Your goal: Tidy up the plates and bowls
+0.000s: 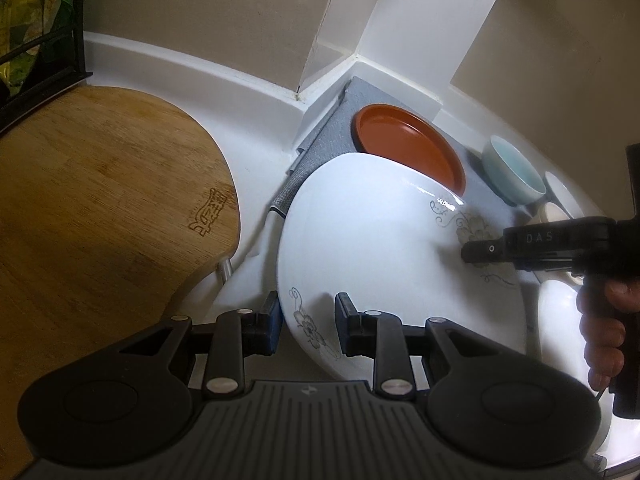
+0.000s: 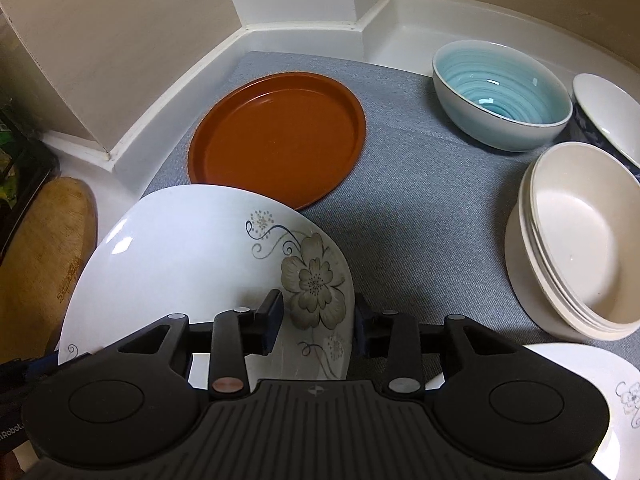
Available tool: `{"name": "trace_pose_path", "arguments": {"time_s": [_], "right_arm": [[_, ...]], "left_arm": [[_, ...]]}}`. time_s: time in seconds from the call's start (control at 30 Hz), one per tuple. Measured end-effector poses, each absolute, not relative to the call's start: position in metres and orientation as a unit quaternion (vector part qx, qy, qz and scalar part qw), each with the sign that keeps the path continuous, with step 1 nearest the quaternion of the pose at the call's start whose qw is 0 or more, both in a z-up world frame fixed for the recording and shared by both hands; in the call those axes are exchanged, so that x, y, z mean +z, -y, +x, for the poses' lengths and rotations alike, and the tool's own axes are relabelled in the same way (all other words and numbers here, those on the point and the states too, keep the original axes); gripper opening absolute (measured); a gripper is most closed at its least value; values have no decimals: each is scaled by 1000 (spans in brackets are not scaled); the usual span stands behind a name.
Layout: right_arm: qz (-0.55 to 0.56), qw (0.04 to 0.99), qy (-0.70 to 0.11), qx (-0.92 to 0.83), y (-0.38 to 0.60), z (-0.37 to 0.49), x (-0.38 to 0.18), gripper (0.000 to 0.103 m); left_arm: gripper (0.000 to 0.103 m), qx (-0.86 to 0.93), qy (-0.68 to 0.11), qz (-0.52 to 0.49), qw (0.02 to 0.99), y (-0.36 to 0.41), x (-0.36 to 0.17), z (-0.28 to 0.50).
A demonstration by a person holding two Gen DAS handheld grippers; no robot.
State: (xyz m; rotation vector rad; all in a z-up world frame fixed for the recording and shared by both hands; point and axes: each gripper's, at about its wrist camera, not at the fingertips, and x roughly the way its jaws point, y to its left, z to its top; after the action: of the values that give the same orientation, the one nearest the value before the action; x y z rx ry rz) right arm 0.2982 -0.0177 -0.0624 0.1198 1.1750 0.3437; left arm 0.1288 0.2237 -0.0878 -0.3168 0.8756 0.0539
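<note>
A white square plate with a flower print (image 1: 380, 240) (image 2: 180, 260) hangs tilted above the grey mat (image 2: 420, 220), its far edge over a brown round plate (image 2: 276, 136) (image 1: 408, 148). My left gripper (image 1: 308, 320) is shut on its near left rim. On the opposite side my right gripper (image 2: 318, 324) straddles the flowered corner, jaws apart and pads not pressing; one finger (image 1: 484, 249) shows above the flower. A pale blue bowl (image 2: 500, 92) (image 1: 516, 172) stands at the back right. Stacked cream bowls (image 2: 576, 248) lean at the right.
A blue-patterned bowl (image 2: 608, 120) sits at the far right and a second flowered plate (image 2: 580, 384) lies near right. A wooden cutting board (image 1: 100, 200) lies left of the mat, below a black wire rack (image 1: 76, 40). White walls box in the corner. A hand (image 1: 600, 340) holds the right gripper.
</note>
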Motion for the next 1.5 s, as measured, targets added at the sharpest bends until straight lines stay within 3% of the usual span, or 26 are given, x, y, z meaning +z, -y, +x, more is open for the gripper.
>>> {"name": "trace_pose_path", "arguments": {"time_s": [0.3,0.87,1.3,1.5], "right_arm": [[50,818,-548,165,14,300,-64,41],[67,821,-543,163,22,295,-63,35],[37,830,-531,168,9,295,-66,48],[61,833,-524,164,16,293,-65,40]], "left_arm": [[31,23,-423,-147,894,-221,-91,131],[32,17,-427,-140,893,-221,-91,130],[33,12,-421,-139,896,-220,-93,130],[32,17,-418,-140,898,-222,-90,129]]}}
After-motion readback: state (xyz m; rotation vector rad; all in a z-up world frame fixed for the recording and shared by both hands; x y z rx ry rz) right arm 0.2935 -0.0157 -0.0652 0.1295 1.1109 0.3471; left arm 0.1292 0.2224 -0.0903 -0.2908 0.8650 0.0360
